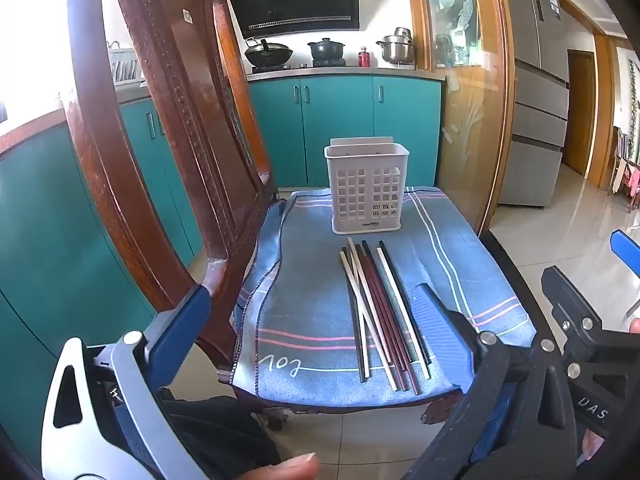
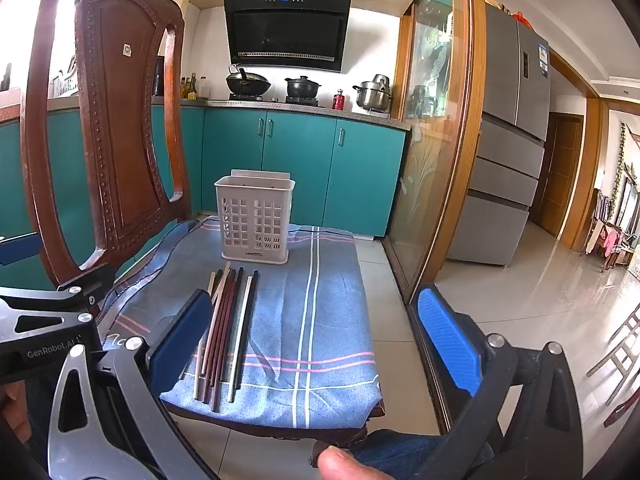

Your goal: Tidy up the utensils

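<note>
chopsticks (image 1: 380, 308) loosely bundled flat before upright white holder (image 1: 366, 188)

Chopsticks (image 1: 380, 308) lie before a holder (image 1: 366, 188), left tool (image 1: 316, 312) wide.

hidden: chopsticks (image 2: 230, 328) near ends behind right gripper fingers (image 2: 182, 336) | cut off: chair (image 1: 160, 120) back top

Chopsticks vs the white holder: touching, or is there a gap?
Apart. In the right wrist view a strip of bare blue cloth shows between the chopsticks tips and the base of the white holder. The left wrist view is tighter, less clear.
</note>
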{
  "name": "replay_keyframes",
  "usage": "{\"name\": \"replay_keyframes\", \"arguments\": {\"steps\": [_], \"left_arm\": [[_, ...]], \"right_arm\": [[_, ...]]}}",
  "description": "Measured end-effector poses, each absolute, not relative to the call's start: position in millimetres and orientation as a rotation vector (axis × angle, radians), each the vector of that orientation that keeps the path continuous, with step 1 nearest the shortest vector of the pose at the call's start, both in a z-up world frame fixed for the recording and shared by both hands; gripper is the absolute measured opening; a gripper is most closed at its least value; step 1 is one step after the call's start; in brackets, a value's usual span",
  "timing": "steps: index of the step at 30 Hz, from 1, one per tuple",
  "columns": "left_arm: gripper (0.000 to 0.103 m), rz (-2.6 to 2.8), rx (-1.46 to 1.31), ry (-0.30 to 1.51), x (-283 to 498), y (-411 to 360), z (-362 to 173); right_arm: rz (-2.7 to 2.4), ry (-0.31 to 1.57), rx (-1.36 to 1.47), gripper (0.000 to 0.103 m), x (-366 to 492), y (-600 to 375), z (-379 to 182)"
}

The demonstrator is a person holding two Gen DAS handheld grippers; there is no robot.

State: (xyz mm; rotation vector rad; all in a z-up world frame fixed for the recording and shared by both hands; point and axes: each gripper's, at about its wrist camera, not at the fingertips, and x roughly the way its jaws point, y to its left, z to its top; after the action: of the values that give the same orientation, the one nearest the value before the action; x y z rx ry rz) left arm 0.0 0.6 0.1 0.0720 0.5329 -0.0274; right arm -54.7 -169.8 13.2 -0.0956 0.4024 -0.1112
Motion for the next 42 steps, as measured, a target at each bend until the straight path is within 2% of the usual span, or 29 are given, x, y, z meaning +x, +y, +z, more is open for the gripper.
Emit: {"name": "replay_keyframes", "arguments": {"steps": [42], "left_arm": [[0.100,-0.026,0.076,0.532,-0.2,0.6,0.4]], "right_arm": [[-0.114,0.402,-0.104,0.101,-58.0,-167.8,16.8]]}}
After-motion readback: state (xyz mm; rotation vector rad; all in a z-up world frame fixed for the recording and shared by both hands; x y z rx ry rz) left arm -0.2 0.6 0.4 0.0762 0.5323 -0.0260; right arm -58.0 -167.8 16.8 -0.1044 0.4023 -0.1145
